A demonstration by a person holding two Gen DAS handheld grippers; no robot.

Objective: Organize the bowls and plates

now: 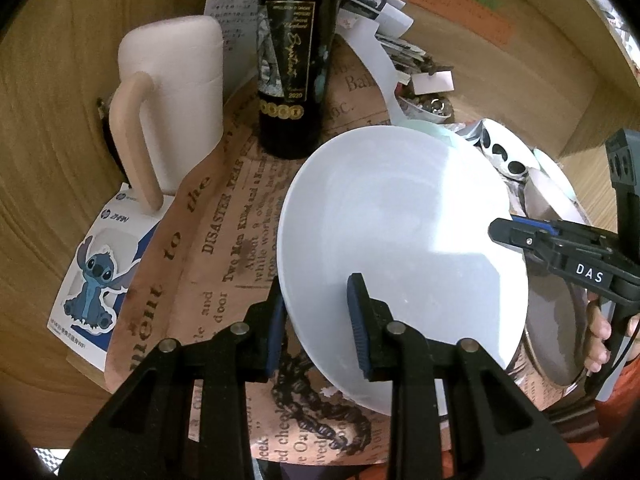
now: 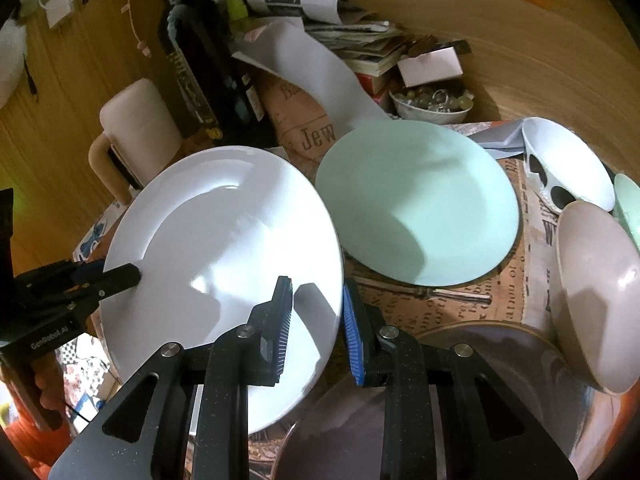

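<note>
A white plate (image 1: 400, 248) is held tilted above the newspaper-print mat. My left gripper (image 1: 316, 320) is shut on its near rim, one finger under it and one on top. My right gripper (image 2: 316, 328) is shut on the plate's (image 2: 224, 264) opposite rim; it shows in the left wrist view (image 1: 516, 236) at the plate's right edge. A mint green plate (image 2: 420, 204) lies on the mat beyond. A beige bowl (image 2: 596, 300), a white bowl with black spots (image 2: 568, 164) and a mint bowl (image 2: 628, 204) sit at the right. A dark plate (image 2: 460, 400) lies under my right gripper.
A dark wine bottle (image 1: 296, 60) and a pale pink jug with a handle (image 1: 168, 92) stand at the back left. Stacked papers and books (image 2: 352, 36) and a small bowl of trinkets (image 2: 432, 104) sit at the back. A Stitch sticker card (image 1: 92, 272) lies left.
</note>
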